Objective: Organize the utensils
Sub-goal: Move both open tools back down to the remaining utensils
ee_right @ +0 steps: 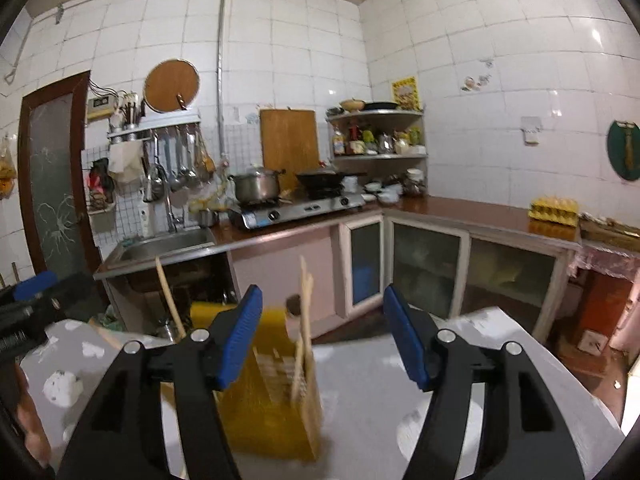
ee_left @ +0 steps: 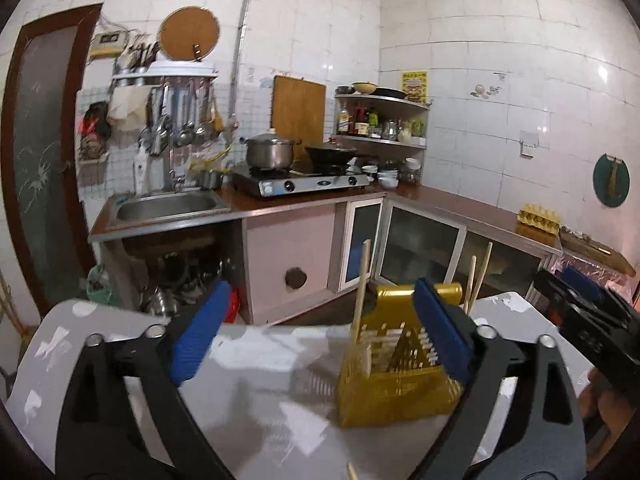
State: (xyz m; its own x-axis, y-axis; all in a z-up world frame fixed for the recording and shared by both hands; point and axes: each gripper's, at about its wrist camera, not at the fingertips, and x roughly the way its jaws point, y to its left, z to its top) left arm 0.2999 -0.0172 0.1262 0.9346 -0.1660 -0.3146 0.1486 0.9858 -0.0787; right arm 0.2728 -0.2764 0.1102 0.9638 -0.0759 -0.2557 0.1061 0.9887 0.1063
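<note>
A yellow slotted utensil holder (ee_left: 394,376) stands on the grey table (ee_left: 248,396), with wooden chopsticks (ee_left: 362,280) sticking up out of it. My left gripper (ee_left: 320,340) is open and empty, its right blue pad just in front of the holder. My right gripper (ee_right: 326,338) is open and empty; the holder (ee_right: 276,396) with chopsticks (ee_right: 306,304) stands blurred between its fingers, nearer the left pad. Each gripper shows at the edge of the other's view: the right one (ee_left: 588,308) and the left one (ee_right: 32,300). A loose chopstick tip (ee_left: 352,472) lies on the table's near edge.
Behind the table is a kitchen counter (ee_left: 320,200) with a sink (ee_left: 168,204), a gas stove (ee_left: 304,182) with a pot and wok, corner shelves, and an egg tray (ee_left: 538,218). Hanging ladles (ee_left: 180,120) are on the wall.
</note>
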